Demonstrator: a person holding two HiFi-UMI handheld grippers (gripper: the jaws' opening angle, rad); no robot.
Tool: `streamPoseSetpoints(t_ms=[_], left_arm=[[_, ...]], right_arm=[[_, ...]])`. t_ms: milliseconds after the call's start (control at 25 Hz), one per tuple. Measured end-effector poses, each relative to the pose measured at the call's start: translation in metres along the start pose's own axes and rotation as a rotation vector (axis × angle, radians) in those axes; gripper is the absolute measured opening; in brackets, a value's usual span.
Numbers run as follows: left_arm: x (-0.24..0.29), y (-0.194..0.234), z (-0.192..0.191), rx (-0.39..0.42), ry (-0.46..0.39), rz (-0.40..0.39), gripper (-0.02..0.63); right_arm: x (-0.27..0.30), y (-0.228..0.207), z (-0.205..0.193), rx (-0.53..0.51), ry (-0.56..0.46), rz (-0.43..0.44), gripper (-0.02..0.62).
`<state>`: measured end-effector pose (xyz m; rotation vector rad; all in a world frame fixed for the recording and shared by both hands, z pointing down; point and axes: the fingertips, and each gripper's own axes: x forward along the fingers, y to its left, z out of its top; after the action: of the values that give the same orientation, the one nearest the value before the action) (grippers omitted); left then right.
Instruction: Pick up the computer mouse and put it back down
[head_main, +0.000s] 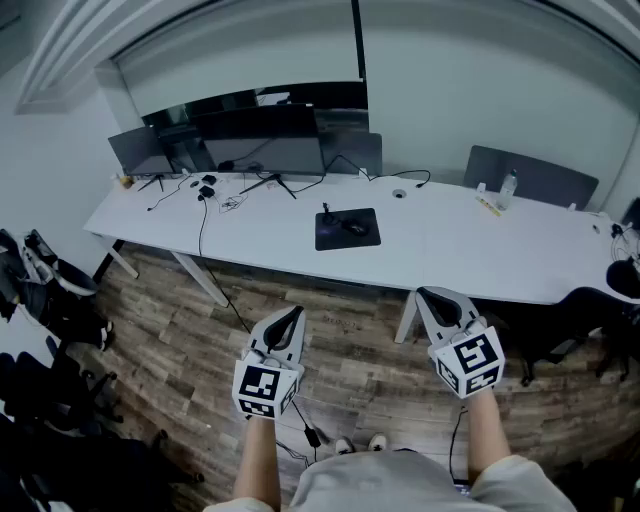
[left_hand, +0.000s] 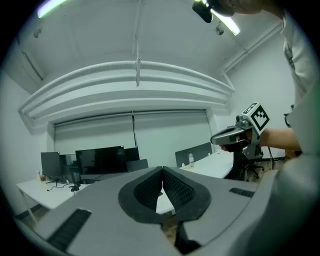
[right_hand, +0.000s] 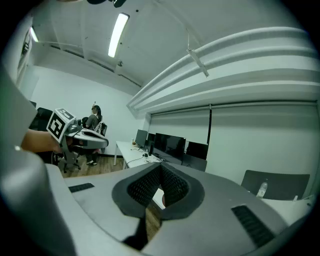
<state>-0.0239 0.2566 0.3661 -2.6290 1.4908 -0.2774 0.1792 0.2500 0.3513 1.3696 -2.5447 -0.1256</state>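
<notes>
A dark computer mouse (head_main: 356, 227) rests on a black mouse pad (head_main: 347, 228) near the middle of the long white desk (head_main: 450, 250). Both grippers hang over the wooden floor, short of the desk's front edge and well away from the mouse. My left gripper (head_main: 290, 316) is shut, its ribbed pads meeting at the tip with nothing between them (left_hand: 162, 176). My right gripper (head_main: 432, 296) is also shut and empty (right_hand: 160, 172). Each gripper view shows the other gripper off to the side.
Dark monitors (head_main: 255, 135) and loose cables (head_main: 205, 195) stand at the desk's back left. A water bottle (head_main: 507, 188) stands at the back right before a grey chair back (head_main: 530, 175). Black office chairs (head_main: 50, 290) sit at left, and another chair (head_main: 560, 325) at right.
</notes>
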Motion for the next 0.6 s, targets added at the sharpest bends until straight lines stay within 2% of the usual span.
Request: streamPoseSetpoints(t_ms=[160, 400, 600], left_arm=[[0.012, 0.004, -0.001, -0.004, -0.006, 0.012, 0.017], [0.029, -0.002, 0.001, 0.014, 0.0, 0.026, 0.017], [0.044, 0.006, -0.005, 0.016, 0.013, 0.039, 0.017]], right_arm=[[0.009, -0.003, -0.004, -0.007, 0.0, 0.016, 0.012], [0.011, -0.018, -0.006, 0.06, -0.051, 0.05, 0.014], [0.034, -0.029, -0.013, 0.049, -0.029, 0.075, 0.014]])
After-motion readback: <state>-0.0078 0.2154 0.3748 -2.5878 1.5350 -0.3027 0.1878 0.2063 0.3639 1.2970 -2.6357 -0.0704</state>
